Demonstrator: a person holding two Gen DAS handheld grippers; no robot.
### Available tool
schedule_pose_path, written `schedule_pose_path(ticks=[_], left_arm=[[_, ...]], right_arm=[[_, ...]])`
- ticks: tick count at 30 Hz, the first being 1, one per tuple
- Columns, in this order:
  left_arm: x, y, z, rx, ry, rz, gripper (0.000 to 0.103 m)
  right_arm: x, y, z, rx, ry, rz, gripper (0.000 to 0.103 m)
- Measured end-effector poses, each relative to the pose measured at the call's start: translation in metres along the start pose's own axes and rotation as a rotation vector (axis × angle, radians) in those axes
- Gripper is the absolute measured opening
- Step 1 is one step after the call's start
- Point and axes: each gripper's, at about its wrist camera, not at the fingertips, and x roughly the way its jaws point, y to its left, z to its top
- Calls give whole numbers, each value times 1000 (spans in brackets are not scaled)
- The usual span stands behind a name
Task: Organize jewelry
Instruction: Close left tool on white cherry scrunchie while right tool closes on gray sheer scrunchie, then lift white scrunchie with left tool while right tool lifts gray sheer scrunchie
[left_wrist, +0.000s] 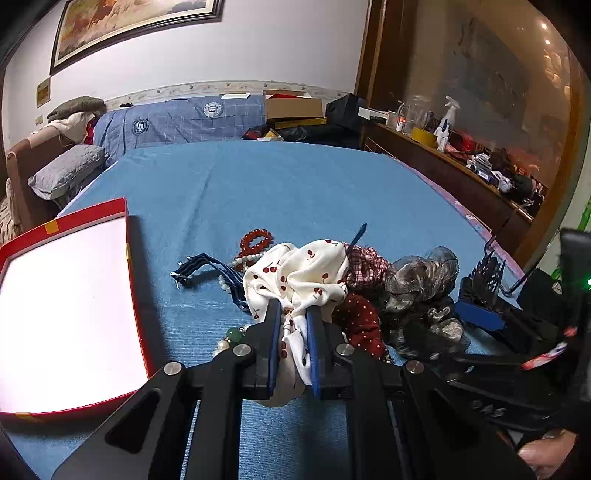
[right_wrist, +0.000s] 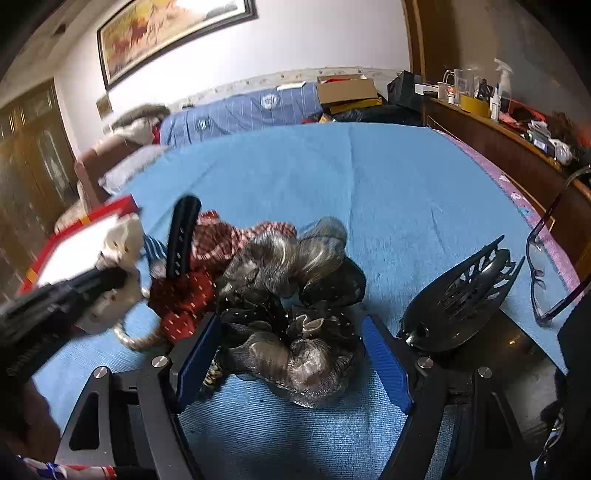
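My left gripper (left_wrist: 293, 314) is shut on a white cherry-print scrunchie (left_wrist: 299, 273), which also shows in the right wrist view (right_wrist: 123, 240). A red tray with a white floor (left_wrist: 66, 310) lies to its left. A red bead bracelet (left_wrist: 256, 240), a pearl string (left_wrist: 245, 260) and a navy striped band (left_wrist: 199, 267) lie behind the scrunchie. My right gripper (right_wrist: 291, 354) is open, its blue pads either side of a black and grey scrunchie (right_wrist: 295, 347). A red dotted scrunchie (right_wrist: 181, 299) and a plaid one (right_wrist: 218, 240) lie to the left.
A black hair claw (right_wrist: 465, 291) sits right of my right gripper, with glasses (right_wrist: 543, 266) beyond it. All lie on a blue bedspread (right_wrist: 388, 184). A grey pillow (left_wrist: 66, 170) and a cluttered wooden shelf (left_wrist: 461, 162) flank the bed. A cardboard box (left_wrist: 293, 105) stands at the far end.
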Motion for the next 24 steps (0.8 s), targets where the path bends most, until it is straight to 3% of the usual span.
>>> schedule_pose_path(ticks=[3, 5, 6, 9, 12, 18, 24], left_arm=[[0, -3, -1, 9, -5, 5, 12], [0, -3, -1, 10, -4, 5, 12], [0, -3, -1, 10, -6, 6, 12], [0, -4, -1, 14, -13, 13, 12], [-1, -4, -2, 16, -20, 18, 12], [-5, -5, -3, 21, -40, 24, 12], [-5, -7, -4, 27, -43, 24, 12]], right_arm=[[12, -1, 0, -19, 53, -14, 80], [12, -6, 1, 2, 47, 18, 66], [12, -10, 0, 15, 48, 28, 50], [8, -16, -2, 46, 31, 57, 36], [-2, -12, -2, 45, -14, 78, 32], [-35, -15, 3, 88, -182, 136, 32], [-39, -16, 5, 121, -199, 157, 32]])
